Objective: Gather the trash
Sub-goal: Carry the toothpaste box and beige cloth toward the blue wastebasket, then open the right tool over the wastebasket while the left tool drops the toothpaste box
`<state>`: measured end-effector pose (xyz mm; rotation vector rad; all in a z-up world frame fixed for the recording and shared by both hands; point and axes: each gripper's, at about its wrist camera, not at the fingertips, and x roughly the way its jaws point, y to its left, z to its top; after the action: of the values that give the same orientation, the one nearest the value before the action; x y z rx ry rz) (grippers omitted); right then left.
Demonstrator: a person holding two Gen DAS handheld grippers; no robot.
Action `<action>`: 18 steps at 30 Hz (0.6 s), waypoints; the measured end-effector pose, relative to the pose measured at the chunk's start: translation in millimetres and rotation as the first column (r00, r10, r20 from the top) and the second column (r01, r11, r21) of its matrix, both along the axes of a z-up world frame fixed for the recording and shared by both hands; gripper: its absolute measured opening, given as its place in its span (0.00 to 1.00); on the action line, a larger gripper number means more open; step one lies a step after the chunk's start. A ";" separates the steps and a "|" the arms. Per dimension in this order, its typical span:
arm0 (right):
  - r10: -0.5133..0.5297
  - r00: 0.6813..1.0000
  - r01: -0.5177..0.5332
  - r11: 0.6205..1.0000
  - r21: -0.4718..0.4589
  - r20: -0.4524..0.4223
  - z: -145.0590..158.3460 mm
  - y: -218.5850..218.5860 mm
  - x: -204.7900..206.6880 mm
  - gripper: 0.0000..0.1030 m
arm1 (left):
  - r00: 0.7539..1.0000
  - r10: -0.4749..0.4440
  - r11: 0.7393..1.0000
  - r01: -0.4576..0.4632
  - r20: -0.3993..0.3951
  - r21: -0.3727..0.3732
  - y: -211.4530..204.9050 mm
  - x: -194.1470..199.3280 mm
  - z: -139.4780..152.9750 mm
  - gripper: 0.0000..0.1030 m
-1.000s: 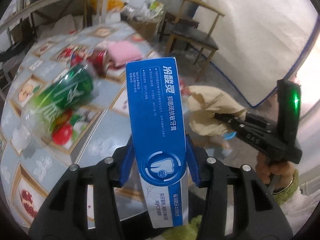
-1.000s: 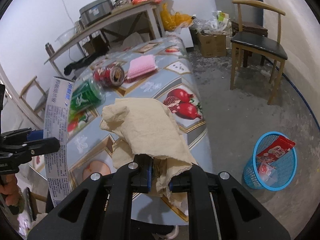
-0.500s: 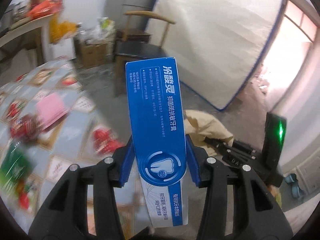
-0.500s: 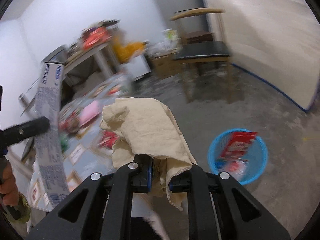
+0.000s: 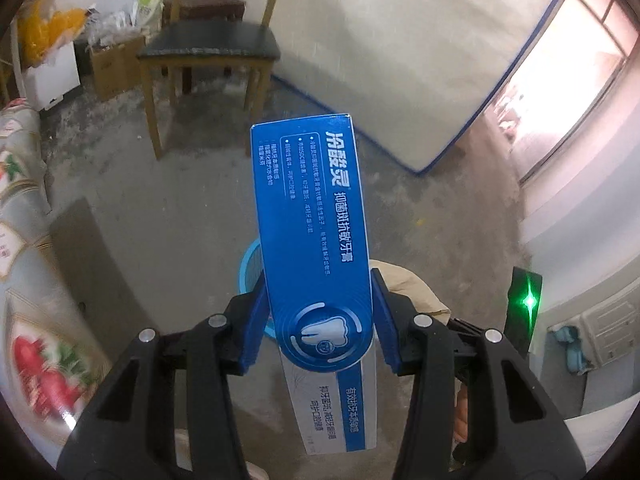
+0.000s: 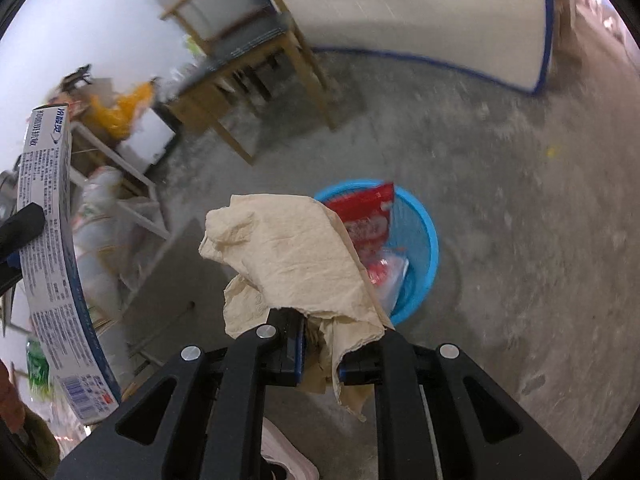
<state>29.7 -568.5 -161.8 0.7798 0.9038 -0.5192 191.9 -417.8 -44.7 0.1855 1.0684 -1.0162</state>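
Observation:
My left gripper (image 5: 318,320) is shut on a long blue toothpaste box (image 5: 312,216), which sticks up and forward between the blue pads. Behind the box only a sliver of the blue mesh bin (image 5: 250,264) shows on the floor. My right gripper (image 6: 320,360) is shut on a crumpled beige paper towel (image 6: 288,252) that drapes over its jaws. The blue bin (image 6: 420,240) stands on the concrete floor just beyond the towel, with a red wrapper (image 6: 370,216) and clear plastic inside. The toothpaste box (image 6: 52,264) also shows at the left edge of the right wrist view.
A wooden chair (image 5: 208,48) with a dark seat stands on the floor past the bin. A mattress (image 5: 400,48) leans on the wall behind it. The table (image 5: 24,280) with a fruit-print cloth lies at the left. Cardboard boxes (image 5: 112,64) and bags clutter the far corner.
Both grippers have swung away from the table and tipped down toward the floor. The blue bin now sits close in front of them. Each grip is unchanged.

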 end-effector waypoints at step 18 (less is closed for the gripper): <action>-0.090 0.978 0.119 0.981 0.150 -0.187 -155.4 -73.1 56.5 0.50 | 0.999 0.042 0.996 -0.039 -0.029 0.078 -60.1 28.6 -68.6 0.76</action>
<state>86.2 -641.6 -317.1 0.9421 1.0850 -0.6220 220.5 -478.0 -113.3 0.2107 1.1361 -0.9445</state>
